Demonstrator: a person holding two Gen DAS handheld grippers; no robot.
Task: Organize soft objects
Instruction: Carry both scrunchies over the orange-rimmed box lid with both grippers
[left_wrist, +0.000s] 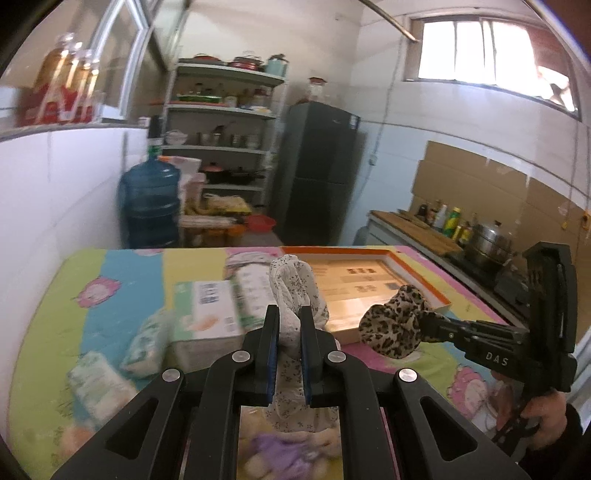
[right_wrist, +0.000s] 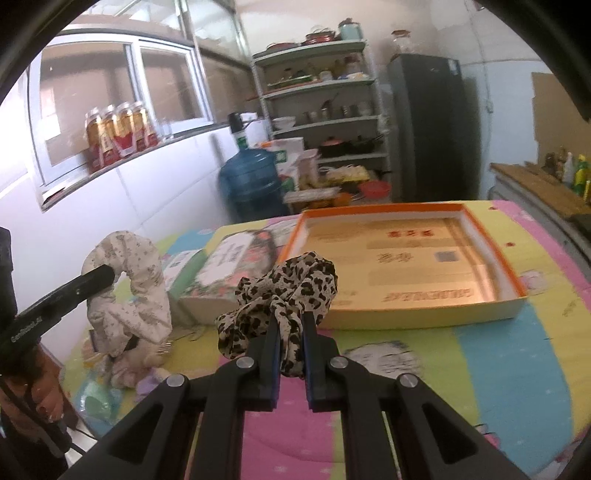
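Your left gripper (left_wrist: 290, 325) pinches one white floral scrunchie (left_wrist: 295, 291); your right gripper (right_wrist: 290, 328), marked "DAS", pinches one leopard scrunchie (right_wrist: 284, 291), the orange-rimmed box (right_wrist: 517, 284) at 2 o'clock.

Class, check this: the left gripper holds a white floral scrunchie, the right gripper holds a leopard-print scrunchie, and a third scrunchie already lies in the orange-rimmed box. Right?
Not quite. The orange-rimmed box is empty, as the right wrist view shows. The rest stands.

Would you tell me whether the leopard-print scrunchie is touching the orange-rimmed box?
Apart. In the left wrist view the leopard-print scrunchie hangs pinched in the right gripper, clear of the orange-rimmed box.
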